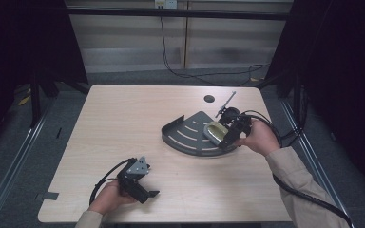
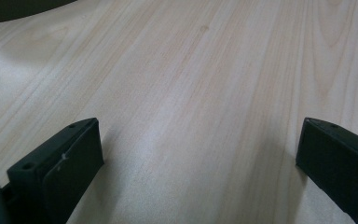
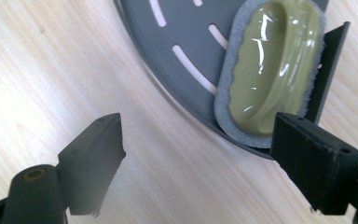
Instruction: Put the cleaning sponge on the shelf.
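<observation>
Right gripper (image 3: 198,154) (jaws apart) at tray (image 3: 177,28) edge.

A pale wooden table (image 1: 123,137) has a small round dark hole (image 1: 209,99) near its far edge, and a thin metal rod (image 1: 225,104) lies just beside it. Behind the table — on the grey floor (image 1: 138,76) — black cables (image 1: 209,75) trail across.
</observation>
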Available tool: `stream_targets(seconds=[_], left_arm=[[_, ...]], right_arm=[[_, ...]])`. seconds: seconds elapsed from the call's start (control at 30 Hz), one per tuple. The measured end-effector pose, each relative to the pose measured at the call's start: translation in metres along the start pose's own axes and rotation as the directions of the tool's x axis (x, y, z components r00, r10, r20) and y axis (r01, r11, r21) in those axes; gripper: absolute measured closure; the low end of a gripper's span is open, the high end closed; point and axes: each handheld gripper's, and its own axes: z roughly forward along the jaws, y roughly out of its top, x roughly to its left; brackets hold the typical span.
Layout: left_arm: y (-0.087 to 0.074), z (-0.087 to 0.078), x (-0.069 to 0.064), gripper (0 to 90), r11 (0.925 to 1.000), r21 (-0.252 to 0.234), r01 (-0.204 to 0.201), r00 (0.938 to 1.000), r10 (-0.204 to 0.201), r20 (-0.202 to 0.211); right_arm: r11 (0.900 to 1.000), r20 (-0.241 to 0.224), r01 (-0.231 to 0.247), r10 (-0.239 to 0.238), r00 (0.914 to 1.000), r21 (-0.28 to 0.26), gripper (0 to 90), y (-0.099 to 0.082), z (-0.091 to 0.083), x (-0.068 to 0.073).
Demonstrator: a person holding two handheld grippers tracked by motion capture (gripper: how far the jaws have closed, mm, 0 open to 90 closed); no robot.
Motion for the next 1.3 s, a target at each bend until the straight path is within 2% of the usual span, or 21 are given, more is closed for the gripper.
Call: stream_targets(seconds=[0.47, 0.5, 0.73, 1.03, 1.3], left_arm=[[0.0, 0.0, 0.0, 0.0, 1.0, 0.001, 0.003, 1.0, -0.003, 0.0], [0.0, 0.0, 0.0, 0.0, 1.0, 0.0, 0.002, 1.0, -0.002, 0.0], [0.0, 0.0, 0.0, 0.0, 1.0, 0.0, 0.003, 1.0, -0.003, 0.0], [0.0, 0.0, 0.0, 0.0, 1.0, 0.0, 0.002, 1.0, -0.002, 0.001], [0.0, 0.0, 0.0, 0.0, 1.0, -0.001, 0.002, 1.0, -0.002, 0.0]], right_arm=[[0.9973, -0.022, 0.072, -0.072, 0.9972, 0.016, 17.1, -0.011, 0.003, 0.021], [0.996, -0.027, 0.087, -0.087, 0.9958, 0.02, 17.1, -0.013, 0.005, 0.023], [0.9925, -0.041, 0.117, -0.116, 0.9924, 0.035, 17.4, -0.021, 0.011, 0.032], [0.9909, -0.054, 0.131, -0.129, 0.9902, 0.032, 17.4, -0.034, 0.016, 0.038], [0.9925, -0.075, 0.121, -0.12, 0.9899, 0.014, 17.4, -0.049, 0.024, 0.041]])
